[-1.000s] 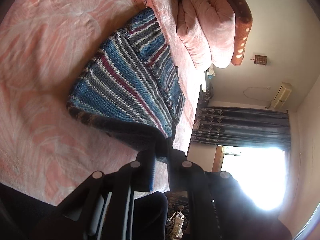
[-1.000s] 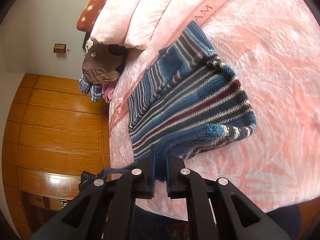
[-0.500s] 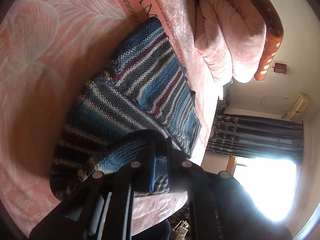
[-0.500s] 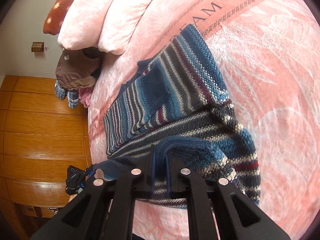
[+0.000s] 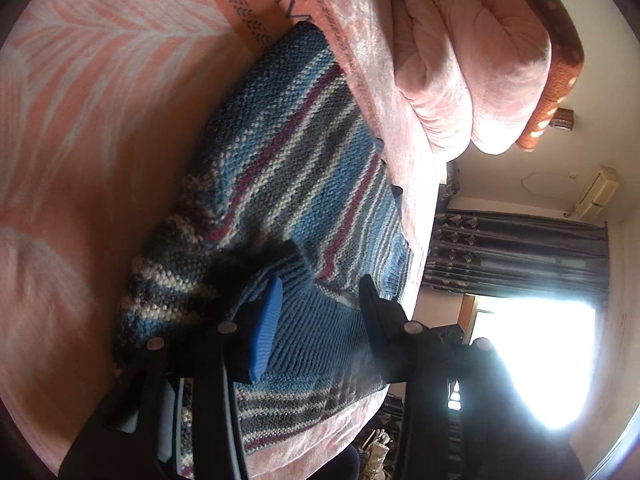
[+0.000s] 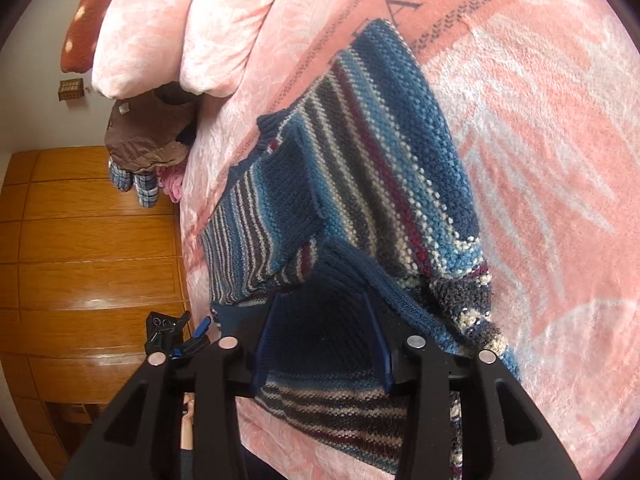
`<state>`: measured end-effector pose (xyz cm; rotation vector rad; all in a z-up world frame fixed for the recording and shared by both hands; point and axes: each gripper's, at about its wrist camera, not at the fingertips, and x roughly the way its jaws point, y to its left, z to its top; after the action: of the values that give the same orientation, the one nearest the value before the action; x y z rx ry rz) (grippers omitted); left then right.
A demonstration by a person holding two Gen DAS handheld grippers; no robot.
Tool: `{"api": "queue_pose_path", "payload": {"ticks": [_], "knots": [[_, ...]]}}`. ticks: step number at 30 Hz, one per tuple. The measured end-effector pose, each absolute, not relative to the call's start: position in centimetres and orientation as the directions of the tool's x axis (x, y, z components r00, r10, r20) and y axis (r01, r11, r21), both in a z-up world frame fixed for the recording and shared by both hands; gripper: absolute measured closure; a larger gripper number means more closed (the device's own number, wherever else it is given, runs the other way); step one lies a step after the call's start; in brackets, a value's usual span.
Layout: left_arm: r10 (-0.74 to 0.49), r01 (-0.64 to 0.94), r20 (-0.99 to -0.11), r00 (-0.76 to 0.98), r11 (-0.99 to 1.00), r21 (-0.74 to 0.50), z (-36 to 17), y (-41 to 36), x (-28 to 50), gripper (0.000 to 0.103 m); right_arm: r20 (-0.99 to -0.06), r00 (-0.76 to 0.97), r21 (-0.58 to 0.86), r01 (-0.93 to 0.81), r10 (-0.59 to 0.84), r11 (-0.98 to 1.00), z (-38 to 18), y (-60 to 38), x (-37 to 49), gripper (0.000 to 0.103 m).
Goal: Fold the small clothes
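Left gripper point(image 5: 320, 300) and right gripper point(image 6: 320, 320) both spread wide, gripping nothing — probably just released. Striped knit sweater point(image 6: 372, 184) flat on pink blanket point(image 6: 560, 160), folded hem under the fingers at 6 o'clock, collar toward 10 o'clock — laid for another fold.

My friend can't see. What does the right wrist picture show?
The right gripper, open, hovers over a blue striped knitted sweater folded on a pink bedspread. Behind it are a rolled pink quilt, a brown jacket and a wooden wardrobe.
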<state>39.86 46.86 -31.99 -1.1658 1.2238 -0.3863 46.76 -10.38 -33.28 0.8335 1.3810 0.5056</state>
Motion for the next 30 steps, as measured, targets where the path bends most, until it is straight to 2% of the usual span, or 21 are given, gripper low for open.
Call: {"api": "queue_pose_path", "payload": {"ticks": [3, 8, 14, 25, 26, 27, 28, 29, 30], "knots": [[-0.749, -0.221, -0.584, 0.313, 0.541, -0.812, -29.9, 46.1, 40.4, 0.052, -0.670, 0.152, 0.739, 0.043, 0.727, 0.672, -30.4, -9.9, 46.7, 0.058], [-0.662, -0.092, -0.717, 0.219, 0.718, -0.690, -29.7, 44.2, 41.1, 0.049, -0.790, 0.184, 0.561, -0.169, 0.585, 0.810, -27.6, -8.0, 46.3, 0.054], [-0.637, -0.052, -0.753, 0.168, 0.757, -0.652, -31.9, 43.1, 42.0, 0.048, -0.873, 0.157, 0.414, -0.260, 0.462, 0.872, -30.6, -6.2, 46.4, 0.055], [-0.678, -0.039, -0.721, 0.147, 0.724, -0.689, -33.9, 43.0, 41.9, 0.045, -0.888, 0.091, 0.414, -0.267, 0.450, 0.870, -34.2, -6.1, 46.3, 0.055], [-0.674, -0.037, -0.722, 0.155, 0.727, -0.686, -33.8, 43.0, 41.8, 0.050, -0.888, 0.094, 0.411, -0.273, 0.449, 0.870, -34.2, -5.9, 46.3, 0.059], [-0.665, -0.035, -0.730, 0.160, 0.735, -0.677, -33.7, 43.2, 41.7, 0.075, -0.888, 0.102, 0.406, -0.284, 0.449, 0.868, -34.0, -5.8, 46.1, 0.065], [-0.649, -0.033, -0.743, 0.165, 0.749, -0.661, -33.6, 42.9, 41.5, 0.090, -0.886, 0.109, 0.402, -0.299, 0.450, 0.865, -33.7, -5.6, 46.0, 0.080], [-0.645, -0.020, -0.743, 0.177, 0.753, -0.658, -33.3, 42.9, 41.3, 0.095, -0.888, 0.119, 0.389, -0.316, 0.443, 0.865, -33.4, -5.4, 45.8, 0.092], [-0.645, -0.003, -0.740, 0.191, 0.753, -0.658, -33.0, 42.8, 41.0, 0.096, -0.890, 0.134, 0.373, -0.333, 0.435, 0.866, -33.0, -5.3, 45.5, 0.092]]}}
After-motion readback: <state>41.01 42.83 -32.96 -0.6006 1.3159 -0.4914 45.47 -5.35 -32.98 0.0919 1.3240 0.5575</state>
